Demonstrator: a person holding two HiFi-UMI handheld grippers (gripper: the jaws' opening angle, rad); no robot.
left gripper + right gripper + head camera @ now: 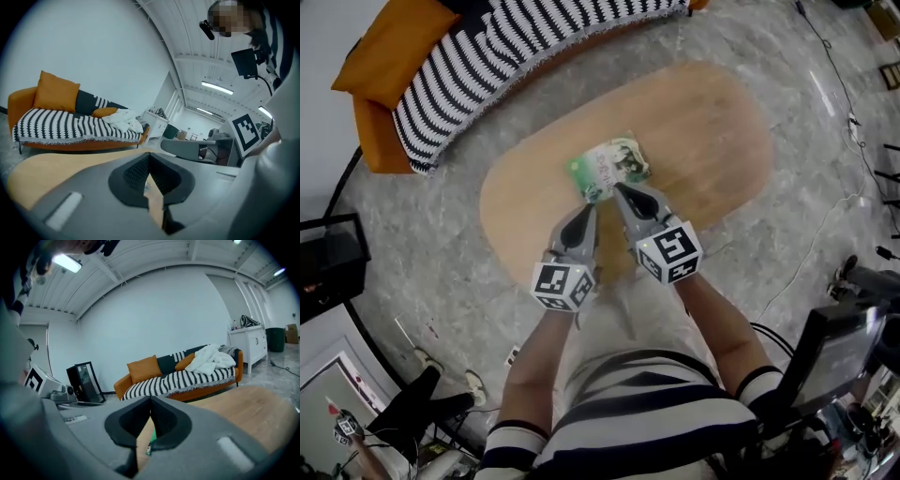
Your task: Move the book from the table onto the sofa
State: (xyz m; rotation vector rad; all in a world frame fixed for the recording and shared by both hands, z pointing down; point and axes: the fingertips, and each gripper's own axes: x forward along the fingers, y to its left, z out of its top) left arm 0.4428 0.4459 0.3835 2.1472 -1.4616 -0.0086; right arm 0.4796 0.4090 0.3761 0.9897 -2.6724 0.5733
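While you stand at the near edge of the oval wooden tabletop [712,131], both of your tools point at the book [609,167]. It lies flat near the middle of the tabletop, with its green and white cover facing up.

Your left tool [586,208] has its tip just at the book's near edge. In the left gripper view its jaws [149,154] are pressed together at the tips. Nothing sits between them there, and only a narrow wedge of tabletop shows through the gap lower down.

Your right tool [621,192] sits just beside the left one, with its tip over the book's near side. The right gripper view shows that tool [150,399] with its jaws also closed tip to tip. A thin green sliver of the book [150,446] shows through the wedge beneath them (it lies below the tips, not clamped between them, as far as that view shows).

The orange sofa [375,141] stands well apart from the book, across a stretch of grey marbled floor [431,272] beyond the far left end of the tabletop. A black-and-white striped blanket [478,61] covers its seat and an orange cushion [394,42] lies at one end. The right gripper view also shows a crumpled white cloth [211,359] lying on the sofa.
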